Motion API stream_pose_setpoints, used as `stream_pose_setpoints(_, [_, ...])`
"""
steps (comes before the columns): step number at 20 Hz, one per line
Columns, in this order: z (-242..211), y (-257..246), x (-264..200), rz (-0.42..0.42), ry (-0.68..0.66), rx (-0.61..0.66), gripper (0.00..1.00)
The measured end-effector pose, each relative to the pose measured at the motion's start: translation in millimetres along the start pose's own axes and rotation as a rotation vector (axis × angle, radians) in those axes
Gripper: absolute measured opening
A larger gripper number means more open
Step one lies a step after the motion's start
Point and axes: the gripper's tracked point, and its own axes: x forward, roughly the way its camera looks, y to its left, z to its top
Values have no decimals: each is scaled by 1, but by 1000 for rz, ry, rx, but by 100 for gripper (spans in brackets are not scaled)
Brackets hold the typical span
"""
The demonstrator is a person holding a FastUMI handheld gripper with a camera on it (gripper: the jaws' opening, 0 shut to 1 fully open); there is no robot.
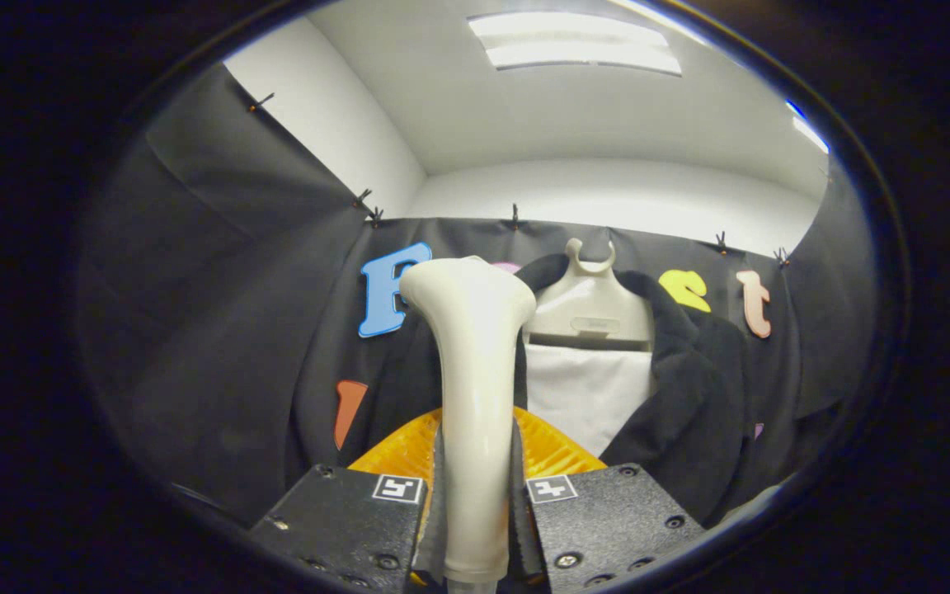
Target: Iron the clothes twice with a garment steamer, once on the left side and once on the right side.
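Note:
My gripper [475, 487] is shut on the cream handle of the garment steamer [470, 388], which stands upright between the fingers. Its flared head [467, 289] rises in front of the left shoulder of the black fleece jacket [689, 388]. The jacket hangs open on a beige hanger board [589, 312] against the booth wall, beyond the fingers. A white panel [586, 400] shows between the jacket's two front sides. The steamer head hides part of the jacket's left side.
A ribbed orange-yellow piece [549, 450] sits just behind the steamer handle, close above the fingers. Black cloth walls [219, 330] close the booth on the left, back and right. White ceiling with lamps [578, 45] lies above.

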Motion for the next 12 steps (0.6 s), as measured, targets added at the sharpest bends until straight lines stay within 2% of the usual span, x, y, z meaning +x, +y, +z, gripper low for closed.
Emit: stream_pose_setpoints(12, [-79, 0, -52, 33, 157, -11, 33])
